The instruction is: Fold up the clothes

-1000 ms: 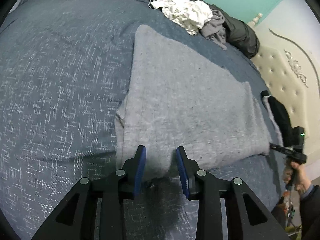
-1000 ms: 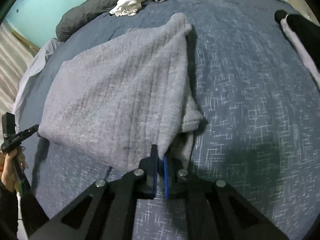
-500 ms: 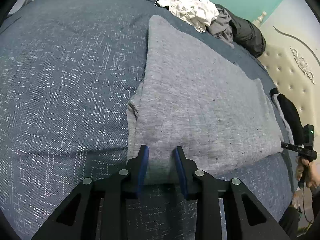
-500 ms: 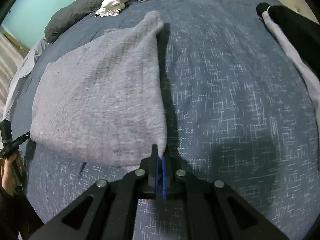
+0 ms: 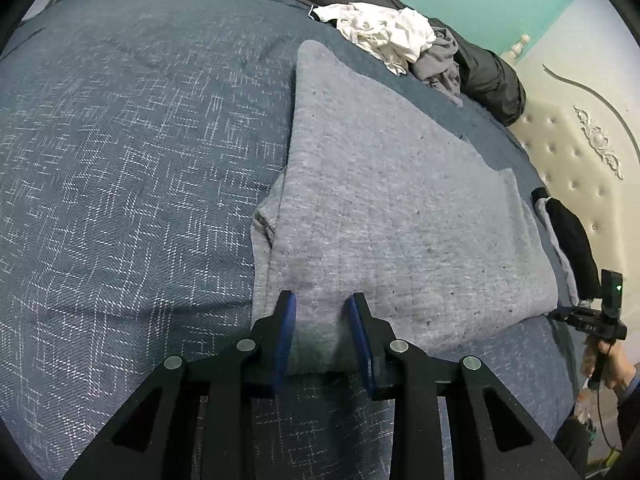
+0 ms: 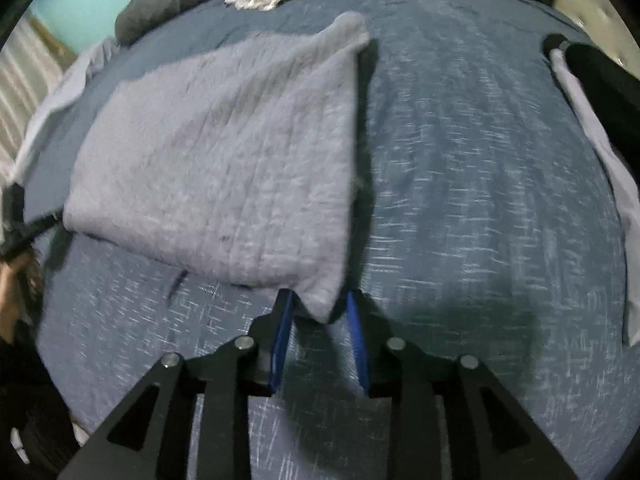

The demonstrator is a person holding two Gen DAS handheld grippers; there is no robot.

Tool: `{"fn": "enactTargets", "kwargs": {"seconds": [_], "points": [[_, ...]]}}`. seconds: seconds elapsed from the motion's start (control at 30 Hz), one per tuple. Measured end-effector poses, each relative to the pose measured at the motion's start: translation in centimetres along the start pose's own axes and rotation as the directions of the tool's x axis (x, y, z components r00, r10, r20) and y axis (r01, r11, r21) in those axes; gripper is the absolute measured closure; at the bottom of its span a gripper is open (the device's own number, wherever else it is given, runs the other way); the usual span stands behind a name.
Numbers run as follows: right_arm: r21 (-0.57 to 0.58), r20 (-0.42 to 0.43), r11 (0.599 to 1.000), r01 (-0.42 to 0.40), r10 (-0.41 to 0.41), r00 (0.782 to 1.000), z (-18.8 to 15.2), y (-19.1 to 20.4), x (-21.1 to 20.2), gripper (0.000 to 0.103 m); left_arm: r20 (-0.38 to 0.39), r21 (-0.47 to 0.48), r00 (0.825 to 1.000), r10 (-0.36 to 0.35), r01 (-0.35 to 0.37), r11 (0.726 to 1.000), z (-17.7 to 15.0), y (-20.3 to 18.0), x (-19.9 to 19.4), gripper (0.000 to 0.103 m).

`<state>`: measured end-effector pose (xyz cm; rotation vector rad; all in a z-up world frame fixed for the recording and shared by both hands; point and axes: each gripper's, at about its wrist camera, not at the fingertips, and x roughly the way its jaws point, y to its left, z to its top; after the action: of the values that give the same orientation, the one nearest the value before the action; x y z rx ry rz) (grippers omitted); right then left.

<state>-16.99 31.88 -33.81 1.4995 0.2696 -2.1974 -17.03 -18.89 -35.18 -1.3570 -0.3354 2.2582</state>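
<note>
While both tongs gape, grey garment (image 5: 400, 208) between

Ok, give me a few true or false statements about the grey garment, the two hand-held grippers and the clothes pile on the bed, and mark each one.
1. The left hand-held gripper is open. True.
2. The right hand-held gripper is clamped shut on the grey garment. False: its jaws are apart, with a garment corner between them.
3. The clothes pile lies beyond the garment. True.
4. The bed cover is plain white. False: it is blue with a pale woven pattern.
</note>
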Motion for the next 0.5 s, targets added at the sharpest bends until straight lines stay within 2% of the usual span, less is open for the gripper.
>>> {"fn": "enactTargets", "kwargs": {"seconds": [0.07, 0.13, 0.17, 0.37, 0.5], "points": [[-0.035, -0.008, 0.999, 0.016, -0.016, 1.000, 0.1, 0.8, 0.3, 0.078, -0.001, 0.001, 1.000, -0.004, 0.004, 1.000, -0.1, 0.2, -0.1, 0.072], [-0.071, -0.015, 0.997, 0.032, -0.033, 0.999, 0.2, 1.5, 0.6, 0.093, -0.002, 0.003, 1.000, -0.006, 0.006, 1.000, -0.1, 0.2, -0.1, 0.072], [-0.089, -0.018, 0.995, 0.040, -0.042, 0.999, 0.2, 1.9, 0.8, 0.095, -0.002, 0.005, 1.000, -0.006, 0.006, 1.000, -0.2, 0.2, -0.2, 0.072], [-0.158, 0.009, 0.983, 0.098, -0.098, 0.995, 0.7, 2.3, 0.3, 0.097, -0.007, 0.005, 1.000, -0.012, 0.012, 1.000, -0.2, 0.1, 0.0, 0.072], [-0.190, -0.036, 0.977, 0.098, -0.107, 0.994, 0.3, 3.1, 1.6, 0.097, -0.007, 0.004, 1.000, -0.018, 0.018, 1.000, -0.1, 0.3, 0.1, 0.072]]}}
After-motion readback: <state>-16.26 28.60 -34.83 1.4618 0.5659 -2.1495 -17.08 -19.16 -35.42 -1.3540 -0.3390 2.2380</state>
